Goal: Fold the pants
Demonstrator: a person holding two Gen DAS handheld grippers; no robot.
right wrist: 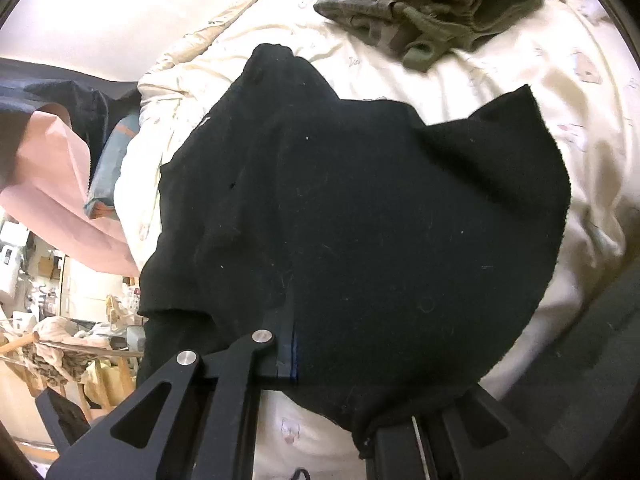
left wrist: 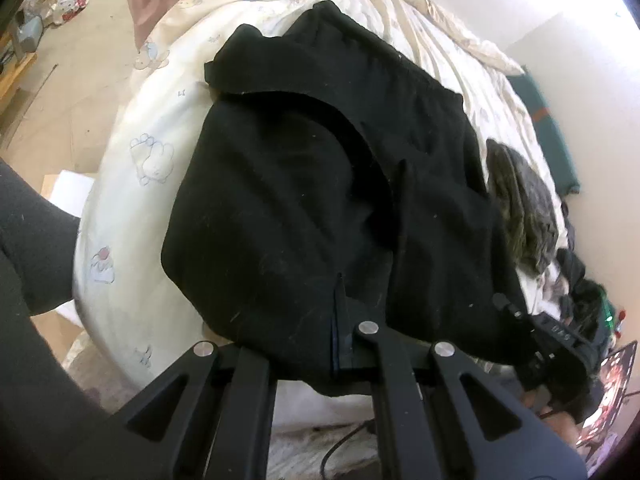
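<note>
Black pants (left wrist: 320, 184) hang pinched in both tongs (left wrist: 340, 312).

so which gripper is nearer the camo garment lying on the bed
Right. The right gripper, shut on the black fabric pants, has the crumpled camouflage garment straight ahead beyond them. The left gripper holds the pants' other side, with the garment off to its right.

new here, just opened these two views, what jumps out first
The black pants fill the middle of both views, draped over a cream bedspread printed with small cartoon animals. Both the left gripper and the right gripper are shut on the cloth's near edge. A camouflage garment lies crumpled beyond.
</note>
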